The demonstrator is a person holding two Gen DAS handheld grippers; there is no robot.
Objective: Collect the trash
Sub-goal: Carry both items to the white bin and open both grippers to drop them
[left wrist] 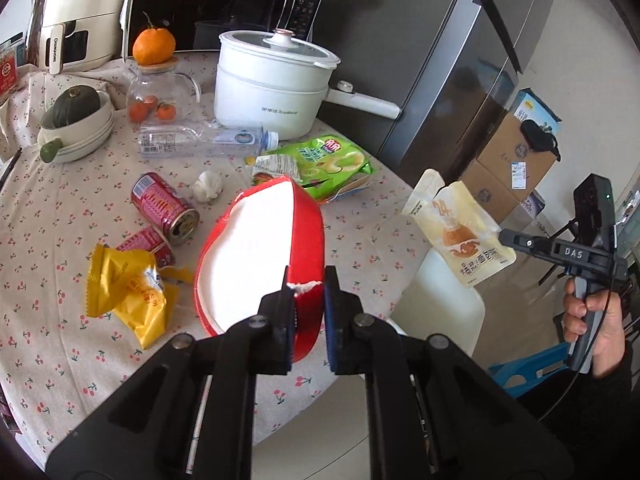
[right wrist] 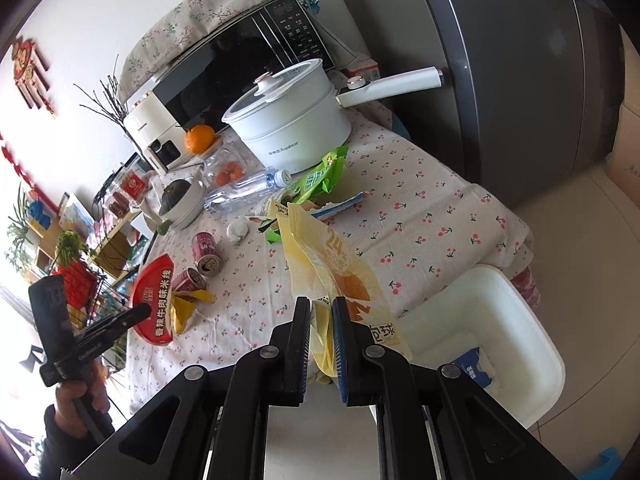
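- White bin [right wrist: 516, 316]: stands on the floor just beside the near edge of the table [right wrist: 420, 216]; its mouth is uncovered, with a blue-and-white scrap lying inside; this bin serves as landmark below.
- Table edge: the cherry-print cloth hangs over the side nearest the bin; beyond the bin a grey refrigerator [right wrist: 520, 80] closes off that side, leaving a strip of pale floor between it and the bin.
- Right gripper [right wrist: 322, 340]: jaws drawn narrow, pinching the lower part of a pale yellow snack pouch [right wrist: 340, 268]; pouch hangs off the table, beside the bin's rim and above it; seen from the left wrist, the same pouch [left wrist: 460, 236] dangles clear of the cloth.
- Left gripper [left wrist: 306, 312]: jaws narrow, clamped on the torn rim of a red paper bowl [left wrist: 260, 256]; bowl is tilted with its white inside showing, held above the table, farther from the bin than the pouch.
- Trash farther from the bin on the cloth: yellow wrapper [left wrist: 132, 288], two red cans [left wrist: 164, 208], a crumpled white wad [left wrist: 208, 186], a green snack bag [left wrist: 324, 160], a clear plastic bottle [left wrist: 200, 140] lying on its side.
- Far side of the table from the bin: white electric pot [left wrist: 272, 84], its handle reaching toward the refrigerator.
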